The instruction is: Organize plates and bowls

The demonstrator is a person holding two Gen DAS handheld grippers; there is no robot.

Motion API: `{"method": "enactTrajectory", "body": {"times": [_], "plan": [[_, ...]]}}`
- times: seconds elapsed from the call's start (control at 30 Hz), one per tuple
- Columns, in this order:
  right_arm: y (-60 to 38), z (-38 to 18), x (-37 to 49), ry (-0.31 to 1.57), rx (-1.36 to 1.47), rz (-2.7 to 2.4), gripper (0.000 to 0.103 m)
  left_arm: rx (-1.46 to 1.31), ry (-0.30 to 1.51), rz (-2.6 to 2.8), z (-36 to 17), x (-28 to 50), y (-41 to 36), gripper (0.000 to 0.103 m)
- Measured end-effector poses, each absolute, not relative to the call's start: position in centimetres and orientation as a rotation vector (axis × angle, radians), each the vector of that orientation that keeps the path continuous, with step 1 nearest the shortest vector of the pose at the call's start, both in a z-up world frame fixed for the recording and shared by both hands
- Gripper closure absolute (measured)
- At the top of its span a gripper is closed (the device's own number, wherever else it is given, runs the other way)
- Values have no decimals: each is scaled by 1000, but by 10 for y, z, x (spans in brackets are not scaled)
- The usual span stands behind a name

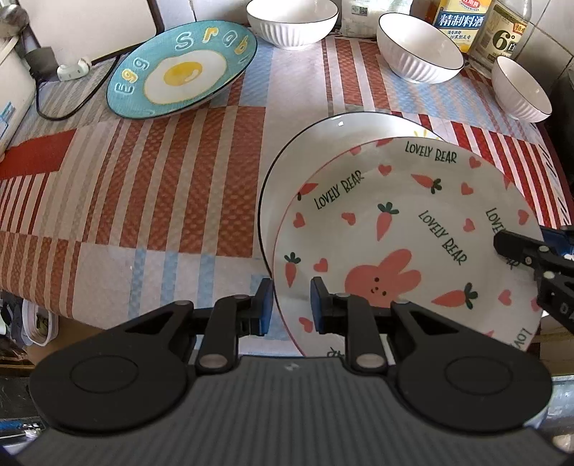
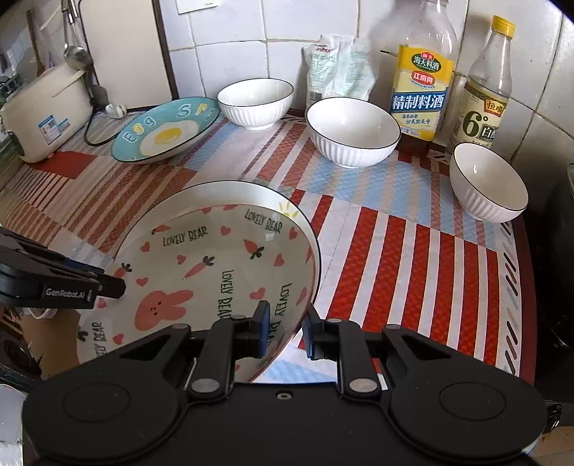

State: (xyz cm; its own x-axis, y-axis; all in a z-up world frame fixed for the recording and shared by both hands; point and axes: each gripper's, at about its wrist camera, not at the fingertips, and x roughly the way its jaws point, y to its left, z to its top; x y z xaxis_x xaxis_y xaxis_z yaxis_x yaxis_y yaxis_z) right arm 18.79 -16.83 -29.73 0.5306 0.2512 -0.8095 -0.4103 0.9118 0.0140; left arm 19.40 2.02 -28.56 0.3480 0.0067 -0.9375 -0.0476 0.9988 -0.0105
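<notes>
A white plate with pink rabbit, carrots and "LOVELY BEAR" print [image 1: 405,229] [image 2: 211,272] lies tilted over a larger white plate with a dark rim [image 1: 308,150] [image 2: 229,193]. My left gripper [image 1: 288,308] straddles the rabbit plate's left rim, jaws around it with small gaps. My right gripper [image 2: 286,328] straddles its right rim the same way; it shows in the left wrist view [image 1: 520,251]. A blue fried-egg plate [image 1: 183,71] [image 2: 165,131] and three white ribbed bowls [image 1: 292,21] [image 1: 419,50] [image 1: 520,89] stand behind.
A striped red, white and blue mat [image 1: 161,161] covers the counter. Two bottles [image 2: 419,89] [image 2: 482,96] and a bag [image 2: 337,71] stand against the tiled wall. A rice cooker [image 2: 43,114] with cable sits far left. The counter's front edge runs below the grippers.
</notes>
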Motion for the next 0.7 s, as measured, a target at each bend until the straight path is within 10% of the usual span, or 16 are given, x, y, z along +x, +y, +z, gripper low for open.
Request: {"method": "enactTrajectory", "body": {"times": [0.57, 0.7], "plan": [[-163, -326, 210, 940, -152, 344, 67, -3, 1198, 67, -286, 217, 22, 84], [-150, -335, 205, 912, -230, 355, 51, 37, 1238, 81, -287, 220, 18, 85]]}}
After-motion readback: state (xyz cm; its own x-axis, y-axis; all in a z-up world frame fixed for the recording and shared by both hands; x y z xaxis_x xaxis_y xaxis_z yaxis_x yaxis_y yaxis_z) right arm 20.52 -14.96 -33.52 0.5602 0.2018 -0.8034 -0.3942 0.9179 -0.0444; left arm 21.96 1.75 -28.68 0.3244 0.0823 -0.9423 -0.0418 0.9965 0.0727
